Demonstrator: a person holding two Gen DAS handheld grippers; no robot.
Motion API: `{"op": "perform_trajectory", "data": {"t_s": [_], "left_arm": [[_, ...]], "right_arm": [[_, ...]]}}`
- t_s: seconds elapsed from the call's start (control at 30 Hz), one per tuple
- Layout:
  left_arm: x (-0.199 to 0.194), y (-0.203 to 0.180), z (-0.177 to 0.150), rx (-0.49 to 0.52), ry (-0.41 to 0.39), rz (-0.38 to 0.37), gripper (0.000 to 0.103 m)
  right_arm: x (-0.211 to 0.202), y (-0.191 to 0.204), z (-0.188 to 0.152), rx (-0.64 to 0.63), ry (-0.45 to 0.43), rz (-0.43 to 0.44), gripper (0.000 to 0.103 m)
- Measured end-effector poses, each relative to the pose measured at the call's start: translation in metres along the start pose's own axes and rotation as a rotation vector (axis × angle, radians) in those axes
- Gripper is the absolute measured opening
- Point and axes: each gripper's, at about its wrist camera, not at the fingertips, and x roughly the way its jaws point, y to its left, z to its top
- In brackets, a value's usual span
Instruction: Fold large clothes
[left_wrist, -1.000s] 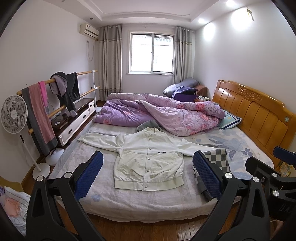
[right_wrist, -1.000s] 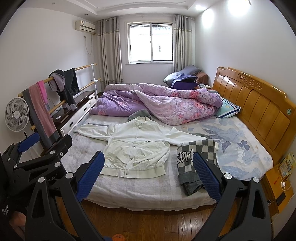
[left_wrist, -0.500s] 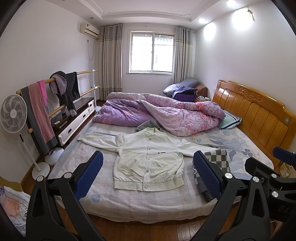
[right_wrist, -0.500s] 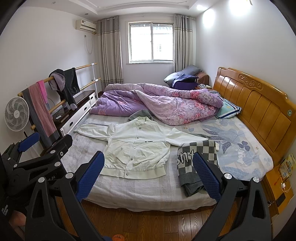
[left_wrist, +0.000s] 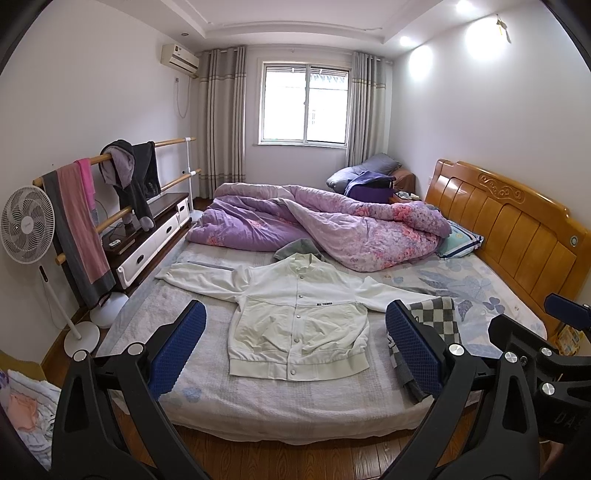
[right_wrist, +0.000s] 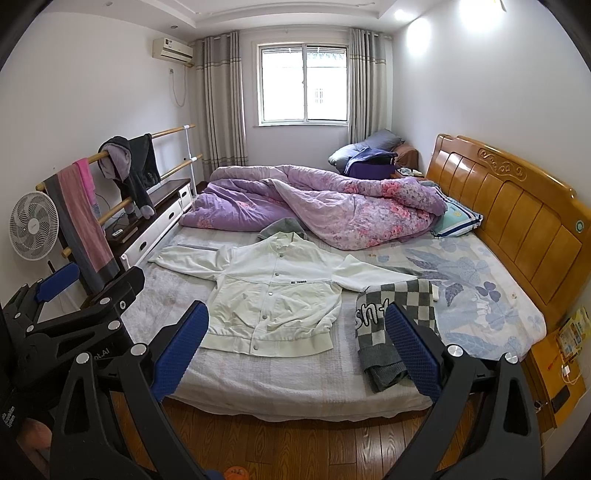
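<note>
A white button-up jacket (left_wrist: 299, 325) lies flat, front up, sleeves spread, on the near half of the bed (left_wrist: 258, 402); it also shows in the right wrist view (right_wrist: 273, 299). A folded grey-and-white checkered garment (right_wrist: 399, 317) lies right of it, over the right sleeve's end. My left gripper (left_wrist: 295, 350) is open and empty, held off the foot of the bed. My right gripper (right_wrist: 295, 347) is open and empty, beside it on the right. Each gripper shows at the edge of the other's view.
A rumpled purple quilt (left_wrist: 317, 229) and a pillow (left_wrist: 458, 243) fill the far half of the bed. The wooden headboard (left_wrist: 509, 229) is on the right. A standing fan (left_wrist: 27, 225), a clothes rail (left_wrist: 110, 184) and a low cabinet (left_wrist: 155, 232) line the left wall.
Both views have shifted very slightly. The clothes have not moved and both grippers stay open.
</note>
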Motion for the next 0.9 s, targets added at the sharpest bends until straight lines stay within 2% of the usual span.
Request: {"op": "perform_trajectory", "data": {"t_s": [0.9], "left_arm": [[0.0073,-0.0029,-0.0077,-0.020,0.026,-0.005,0.098]], "right_arm": [[0.0113,-0.0027,0.0040,-0.012,0.007,0.004,0.093]]}}
